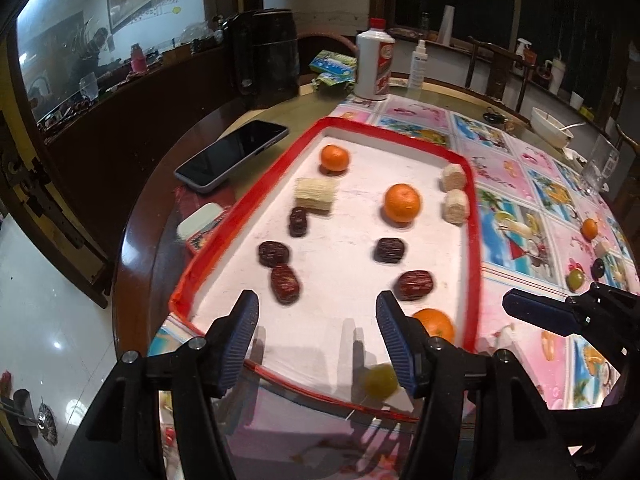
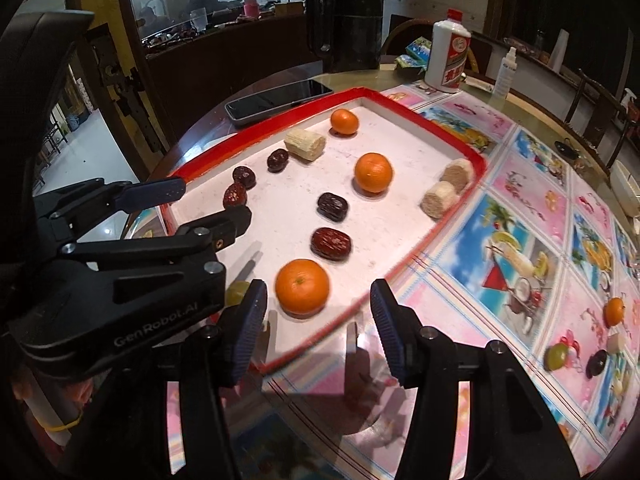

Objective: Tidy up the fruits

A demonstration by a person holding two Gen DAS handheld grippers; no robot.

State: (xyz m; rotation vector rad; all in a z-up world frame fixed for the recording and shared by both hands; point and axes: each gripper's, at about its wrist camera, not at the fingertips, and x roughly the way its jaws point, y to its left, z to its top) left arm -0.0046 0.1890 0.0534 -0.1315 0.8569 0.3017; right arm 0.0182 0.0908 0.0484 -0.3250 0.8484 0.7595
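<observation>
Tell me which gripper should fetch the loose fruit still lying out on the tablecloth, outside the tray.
Right, probably. The right gripper is open, empty, and hangs over the tray's right rim, on the side where the orange and green fruit lie. The left gripper, also open, sits over the tray interior, farther away.

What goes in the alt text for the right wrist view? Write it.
An open right hand-held gripper hovers at the near corner of a red-rimmed white tray holding three oranges, five dark dates and three pale cut pieces. The left hand-held gripper, also open, reaches over the tray's left edge.
</observation>
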